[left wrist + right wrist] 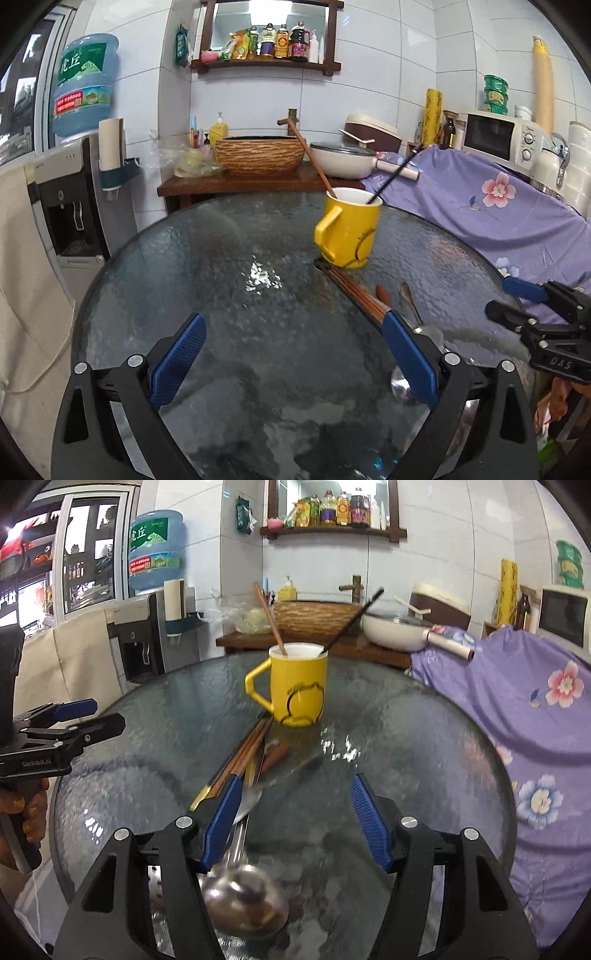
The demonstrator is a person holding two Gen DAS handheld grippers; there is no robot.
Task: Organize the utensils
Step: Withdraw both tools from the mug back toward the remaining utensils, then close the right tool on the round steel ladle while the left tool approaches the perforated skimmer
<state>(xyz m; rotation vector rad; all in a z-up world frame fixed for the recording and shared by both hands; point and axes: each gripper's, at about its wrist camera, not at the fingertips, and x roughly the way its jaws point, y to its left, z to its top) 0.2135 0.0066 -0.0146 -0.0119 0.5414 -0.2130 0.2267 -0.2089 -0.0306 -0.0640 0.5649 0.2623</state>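
White wall tiles back a small kitchen corner, where a wooden shelf point(266, 64) carries a row of sauce and oil bottles whose labels are too small to read. A blue water jug point(85, 85) sits on a dispenser at the left, its green label printed with large Chinese characters. A white microwave point(502, 136) stands at the right behind a purple floral cloth point(480, 218).

Nearer the camera is a round tabletop point(229, 280) of dark, pebble-textured glass. A yellow ceramic mug point(297, 685) with an angular handle and a black outline drawing stands on it, holding a brown wooden stick and a thin black-handled utensil point(352, 620), both leaning outward. Writing on the mug is too small to read.

Just in front of the mug lies a bundle of reddish-brown wooden chopsticks point(242, 755), one end touching the mug's base. Beside them are a small metal spoon point(408, 299) and a large shiny metal ladle point(245, 901), its round bowl nearest the camera.

The left tool point(293, 354) has its blue, cross-hatched pads spread wide and grips nothing; its right-hand pad sits over the chopstick ends. Its black body reads "GenRobot.AI" in the right wrist view. The right tool point(291, 821) is likewise spread wide and empty, its ribbed blue pads hovering above the ladle handle. "DAS" is moulded on its black frame.
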